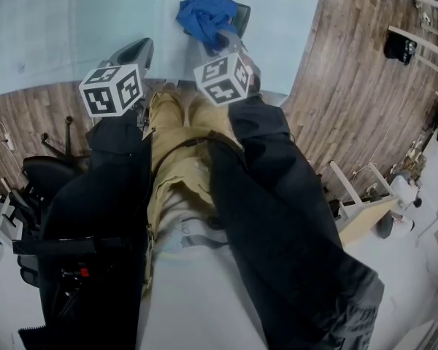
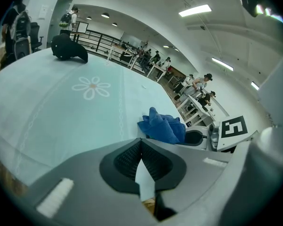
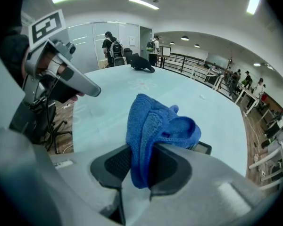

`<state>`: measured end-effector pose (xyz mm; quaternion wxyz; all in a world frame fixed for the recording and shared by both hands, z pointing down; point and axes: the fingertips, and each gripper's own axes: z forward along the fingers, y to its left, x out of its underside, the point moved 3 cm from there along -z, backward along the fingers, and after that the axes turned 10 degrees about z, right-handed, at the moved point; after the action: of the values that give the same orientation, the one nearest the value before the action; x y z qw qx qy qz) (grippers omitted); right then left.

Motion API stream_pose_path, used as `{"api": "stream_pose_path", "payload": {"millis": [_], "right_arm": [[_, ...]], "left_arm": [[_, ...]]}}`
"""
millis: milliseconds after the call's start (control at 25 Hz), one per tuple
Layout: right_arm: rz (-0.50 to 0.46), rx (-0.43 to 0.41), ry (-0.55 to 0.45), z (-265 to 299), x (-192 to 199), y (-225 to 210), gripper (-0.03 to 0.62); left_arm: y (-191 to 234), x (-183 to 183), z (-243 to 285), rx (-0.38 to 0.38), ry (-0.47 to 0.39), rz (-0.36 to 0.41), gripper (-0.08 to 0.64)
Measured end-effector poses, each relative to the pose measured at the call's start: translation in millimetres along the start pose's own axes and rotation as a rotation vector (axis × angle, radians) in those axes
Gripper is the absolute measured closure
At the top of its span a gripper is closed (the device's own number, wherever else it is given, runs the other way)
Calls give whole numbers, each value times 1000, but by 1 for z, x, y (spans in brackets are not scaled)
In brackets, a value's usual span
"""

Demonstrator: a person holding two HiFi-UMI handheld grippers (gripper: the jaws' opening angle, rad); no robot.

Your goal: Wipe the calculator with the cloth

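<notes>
- Head view: the right hand-held gripper [image 1: 220, 41] is clamped on the blue cloth [image 1: 203, 12], which sits bunched over a dark flat item, probably the calculator [image 1: 242, 13], close to the near edge of the bench [image 1: 58, 28]. Only a corner of it shows, so a wipe aimed by guess may miss the keys or run off its side.
- Head view: the left hand-held gripper [image 1: 135, 51] hovers over the bench to the left, apart from the calculator. With nothing steadying the calculator, I judge that a firm stroke could push it along, even off the near edge to the floor.
- Left gripper view: the jaws meet at the tips with nothing between them. To brace the calculator they would have to open or press down flat, and a hard press risks the keys.
- Right gripper view: the cloth is pinched by one fold between the jaws, with most of it bulging free above. Dragging may pull that fold out or let the bare jaw tips scrape the case. The calculator's dark corner peeks out just behind the cloth. Whether the two touch I cannot tell.
</notes>
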<state>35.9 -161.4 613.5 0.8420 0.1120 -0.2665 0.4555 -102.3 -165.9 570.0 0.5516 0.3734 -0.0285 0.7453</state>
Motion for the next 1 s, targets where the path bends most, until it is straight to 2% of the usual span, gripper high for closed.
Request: {"api": "stream_pose_path", "payload": {"millis": [560, 800, 1000], "right_arm": [[-14, -144, 17, -16, 18, 38, 492], [110, -118, -64, -45, 4, 23, 492], [251, -39, -219, -87, -30, -10, 492]], "left_arm": [[-15, -36, -4, 14, -54, 40, 560], [-22, -87, -12, 28, -156, 98, 560], [-40, -126, -30, 35, -256, 151, 560]]}}
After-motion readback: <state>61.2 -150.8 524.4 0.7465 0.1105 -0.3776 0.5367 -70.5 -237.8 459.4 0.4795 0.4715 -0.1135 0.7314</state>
